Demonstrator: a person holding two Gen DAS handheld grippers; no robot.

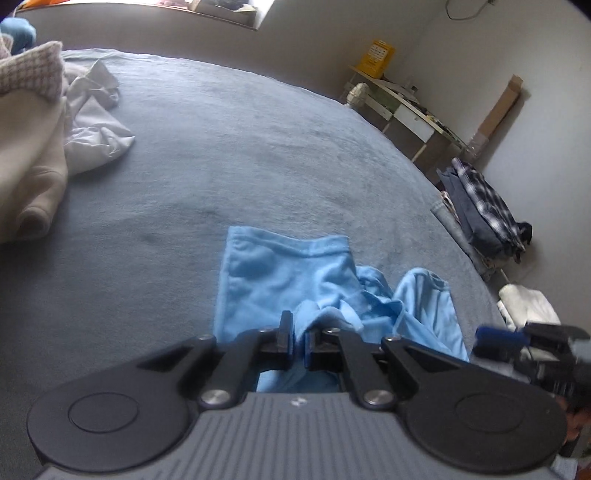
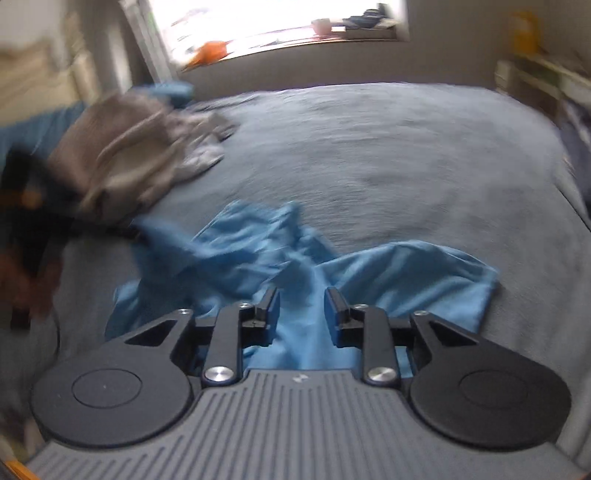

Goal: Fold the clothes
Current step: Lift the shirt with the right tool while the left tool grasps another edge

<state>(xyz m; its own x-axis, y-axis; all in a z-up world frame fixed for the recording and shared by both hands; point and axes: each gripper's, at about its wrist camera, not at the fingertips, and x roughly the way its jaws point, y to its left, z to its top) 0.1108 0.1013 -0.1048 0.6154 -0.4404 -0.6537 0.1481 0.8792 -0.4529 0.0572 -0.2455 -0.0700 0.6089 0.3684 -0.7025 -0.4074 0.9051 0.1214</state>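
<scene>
A grey-blue bedspread [image 1: 258, 147] is stretching away beyond both pairs of fingers, a bright window [image 2: 280, 18] glowing past it. Unfolded clothes [image 1: 44, 140] are lying far left. The light blue shirt [image 1: 280, 266] is lying crumpled just ahead. The left gripper [image 1: 298, 341] is pinching its fabric; the right gripper [image 2: 301, 308] is standing parted over the shirt (no writing readable).
</scene>
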